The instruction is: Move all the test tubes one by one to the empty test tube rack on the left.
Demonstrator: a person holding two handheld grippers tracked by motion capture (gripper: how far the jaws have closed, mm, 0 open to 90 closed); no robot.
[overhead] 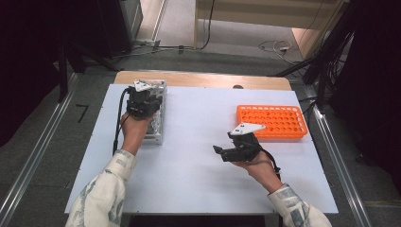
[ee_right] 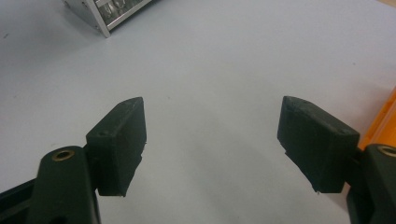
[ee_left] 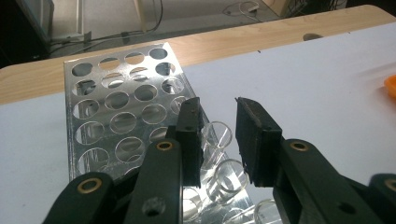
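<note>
Polished metal catches the light at the upper left of the high view, where a perforated metal rack (overhead: 156, 113) lies on the white table sheet (overhead: 198, 156) with the left gripper (overhead: 140, 105) poised right over it. In the left gripper view that rack (ee_left: 116, 112) fills the left and centre of the frame, most of its round holes empty, while a few clear glass test tubes (ee_left: 219, 135) stand in the holes along its near right edge. The left gripper (ee_left: 218, 140) has its jaws set narrow, with a slim gap between them and the rim of one tube sitting low in that gap; the pads do not appear to press on the glass, so nothing looks gripped. Further right in the high view, the right gripper (overhead: 222, 151) hangs over bare sheet at mid-frame, and in its own view (ee_right: 212, 144) the jaws stand wide apart with nothing between them. At the right, an orange plastic rack (overhead: 272, 121) waits with its holes apparently vacant. The step in hand looks like picking a tube from the metal rack, probably for transfer to the orange one. The next move would call for lowering the narrow jaws squarely around one tube's rim, closing gently on the glass, then lifting straight up so it clears its hole without knocking its neighbours.
</note>
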